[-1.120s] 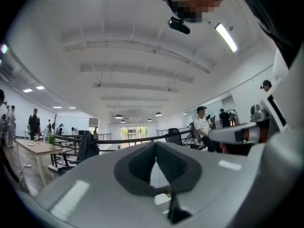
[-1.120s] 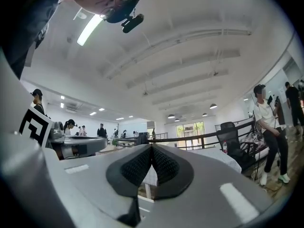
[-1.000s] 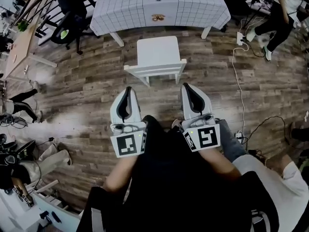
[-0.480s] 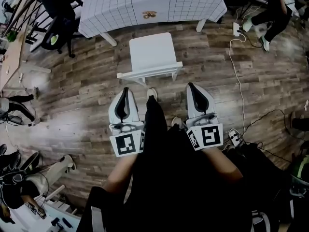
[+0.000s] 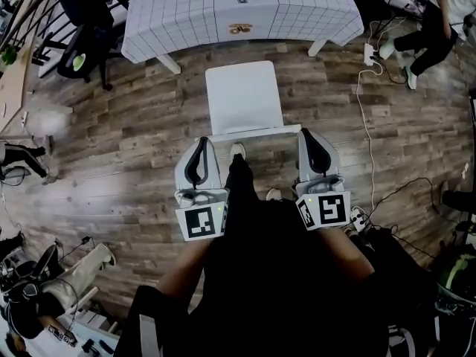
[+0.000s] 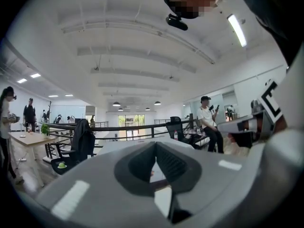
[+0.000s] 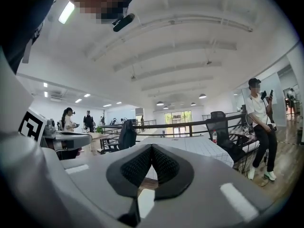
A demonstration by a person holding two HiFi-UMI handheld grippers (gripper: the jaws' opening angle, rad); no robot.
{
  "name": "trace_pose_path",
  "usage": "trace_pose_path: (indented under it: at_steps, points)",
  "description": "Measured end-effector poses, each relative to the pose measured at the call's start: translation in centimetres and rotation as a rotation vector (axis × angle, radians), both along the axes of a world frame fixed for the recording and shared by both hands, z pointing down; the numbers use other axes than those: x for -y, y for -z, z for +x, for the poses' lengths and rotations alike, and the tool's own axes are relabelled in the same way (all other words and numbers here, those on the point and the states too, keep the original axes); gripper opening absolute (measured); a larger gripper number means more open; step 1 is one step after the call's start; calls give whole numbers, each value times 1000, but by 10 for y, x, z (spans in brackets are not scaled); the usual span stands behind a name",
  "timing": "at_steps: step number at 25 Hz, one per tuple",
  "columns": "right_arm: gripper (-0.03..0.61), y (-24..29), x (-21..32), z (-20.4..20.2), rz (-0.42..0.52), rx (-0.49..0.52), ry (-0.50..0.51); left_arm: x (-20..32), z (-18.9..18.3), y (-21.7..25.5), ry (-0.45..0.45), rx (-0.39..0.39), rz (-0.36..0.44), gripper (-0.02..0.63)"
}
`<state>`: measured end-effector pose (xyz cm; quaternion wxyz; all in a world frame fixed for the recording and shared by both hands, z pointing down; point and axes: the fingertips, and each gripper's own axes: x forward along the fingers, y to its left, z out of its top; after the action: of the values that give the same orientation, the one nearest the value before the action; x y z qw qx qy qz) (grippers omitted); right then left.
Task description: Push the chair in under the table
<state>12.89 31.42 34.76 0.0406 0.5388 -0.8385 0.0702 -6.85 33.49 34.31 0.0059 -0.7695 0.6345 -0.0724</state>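
Observation:
A white chair (image 5: pixel 243 95) stands on the wood floor with its seat toward the table (image 5: pixel 186 6), which wears a grid-patterned cloth. The chair's backrest rail (image 5: pixel 253 132) faces me. My left gripper (image 5: pixel 201 141) is shut and empty, its tip at the rail's left end. At the rail's right end is my right gripper (image 5: pixel 309 134), also shut and empty. Whether either tip touches the rail I cannot tell. In the left gripper view the shut left gripper (image 6: pixel 154 148) points at the table (image 6: pixel 111 146). The right gripper (image 7: pixel 152 151) shows the same, with the table (image 7: pixel 199 148) ahead.
A black office chair (image 5: pixel 85 21) with a jacket stands left of the table. A white cable and power strip (image 5: pixel 370 54) lie on the floor at right, near a seated person (image 5: pixel 439 13). A wooden desk (image 5: pixel 15 80) sits at far left. My own leg (image 5: pixel 239 181) is between the grippers.
Both grippers have moved forward to the chair: from well behind the backrest they now sit at its two ends. The chair and table look unmoved on the floor.

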Motion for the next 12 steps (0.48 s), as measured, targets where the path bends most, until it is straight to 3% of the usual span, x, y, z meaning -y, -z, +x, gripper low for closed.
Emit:
trace_pose_path:
  at_steps: [3,7,12]
  points:
    - [-3,-7,27,-14,-26,-10,1,22,-7,-22,-38,18,-49,9]
    - [-3,-16,54,-37,-71,-25,2,44,-20,-39,-62,-28,-91,9]
    - [-3,-14,86,-63,-68,-36,-10,76,-45,-41,-67,-61,-96,9]
